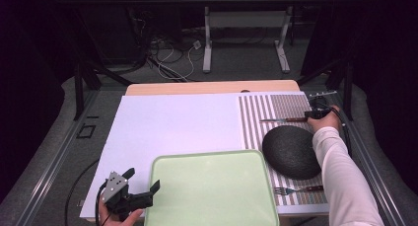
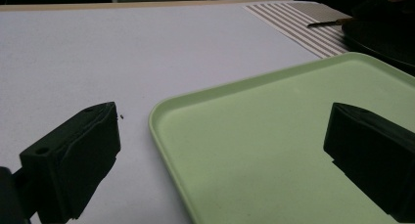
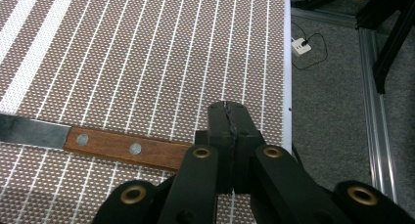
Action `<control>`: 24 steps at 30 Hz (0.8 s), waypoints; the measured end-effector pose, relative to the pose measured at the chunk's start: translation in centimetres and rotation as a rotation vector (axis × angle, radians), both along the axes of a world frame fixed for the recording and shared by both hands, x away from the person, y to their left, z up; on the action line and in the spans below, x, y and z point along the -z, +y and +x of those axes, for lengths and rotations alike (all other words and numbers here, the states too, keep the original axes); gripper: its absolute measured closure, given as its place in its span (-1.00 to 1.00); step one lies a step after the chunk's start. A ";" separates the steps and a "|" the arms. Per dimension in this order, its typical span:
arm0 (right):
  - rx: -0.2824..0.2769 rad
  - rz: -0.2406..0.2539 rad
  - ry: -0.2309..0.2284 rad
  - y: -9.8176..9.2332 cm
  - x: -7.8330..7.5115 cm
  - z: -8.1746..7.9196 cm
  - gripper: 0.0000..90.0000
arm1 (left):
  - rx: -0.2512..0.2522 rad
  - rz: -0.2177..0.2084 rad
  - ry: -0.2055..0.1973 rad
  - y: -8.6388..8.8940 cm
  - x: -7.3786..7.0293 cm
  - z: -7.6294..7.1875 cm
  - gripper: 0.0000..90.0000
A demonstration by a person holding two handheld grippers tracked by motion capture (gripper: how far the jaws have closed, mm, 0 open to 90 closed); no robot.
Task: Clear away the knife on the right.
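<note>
The right gripper (image 1: 315, 114) sits at the far right of the desk, over the striped brown placemat (image 1: 286, 110), with its jaws pressed flat together and nothing between them. In the right gripper view the closed tips (image 3: 228, 117) hover right at the end of the knife's wooden handle (image 3: 128, 149), just beside it; whether they touch the wood cannot be told. The knife (image 1: 285, 120) lies flat across the far part of the placemat, with its blade pointing toward the middle of the desk and its riveted handle toward the right edge. Its steel blade (image 3: 32, 131) runs off the left side of the right gripper view.

The left gripper (image 1: 140, 189) is at the near left corner of the desk, held in the person's hand (image 1: 121, 217), with its jaws standing wide apart and holding nothing. In the left gripper view one jaw is above the white desk surface (image 2: 98, 53) and the other above the light green tray (image 2: 254, 136), so the tray's near left corner lies between them.

The tray (image 1: 212, 186) rests at the near edge of the desk, in the middle. A dark round plate (image 1: 291, 152) lies on the placemat just beside the tray's right side, and a fork (image 1: 298, 189) lies on the placemat close to the near edge.
</note>
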State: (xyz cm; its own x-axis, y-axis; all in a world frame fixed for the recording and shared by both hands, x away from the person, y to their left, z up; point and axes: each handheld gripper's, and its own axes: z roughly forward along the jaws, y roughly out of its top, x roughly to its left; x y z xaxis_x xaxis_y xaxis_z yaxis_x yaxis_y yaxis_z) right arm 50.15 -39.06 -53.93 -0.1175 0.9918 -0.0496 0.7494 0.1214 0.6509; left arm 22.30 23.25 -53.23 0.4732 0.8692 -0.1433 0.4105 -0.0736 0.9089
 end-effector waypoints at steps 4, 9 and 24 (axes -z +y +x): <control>-0.006 0.011 0.006 0.0 0.1 -0.3 1.00 | 0.010 0.016 -0.004 0.1 -0.1 -0.1 -0.99; 0.007 0.032 0.019 -0.6 0.7 -0.8 1.00 | 0.010 0.009 -0.006 0.0 -0.1 -0.1 -0.99; -0.043 0.051 0.054 -0.8 0.5 -2.5 0.99 | 0.019 0.021 -0.006 -0.1 -0.1 -0.1 -0.99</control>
